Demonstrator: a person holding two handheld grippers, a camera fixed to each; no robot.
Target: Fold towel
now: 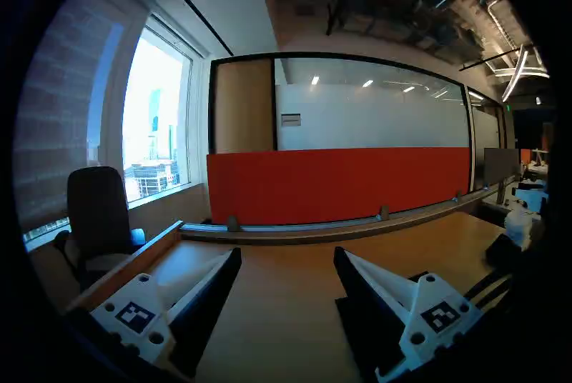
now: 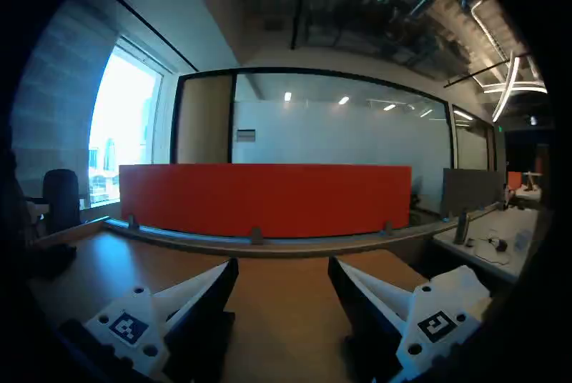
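In the left gripper view my left gripper [image 1: 287, 253] stands open above a bare wooden desk [image 1: 286, 311], its two white fingers with black pads spread wide and nothing between them. My right gripper [image 2: 283, 263] in the right gripper view is open in the same way over the same brown desk top [image 2: 286, 326], holding nothing. Both point toward the orange divider panel [image 1: 336, 183] at the desk's far edge.
A black office chair [image 1: 96, 211] stands left by the window [image 1: 154, 133]. The orange divider [image 2: 264, 197] and its metal rail [image 2: 272, 244] bound the desk's far side. A neighbouring white desk [image 2: 493, 236] with small items lies right. A dark object [image 1: 504, 251] lies at the desk's right.
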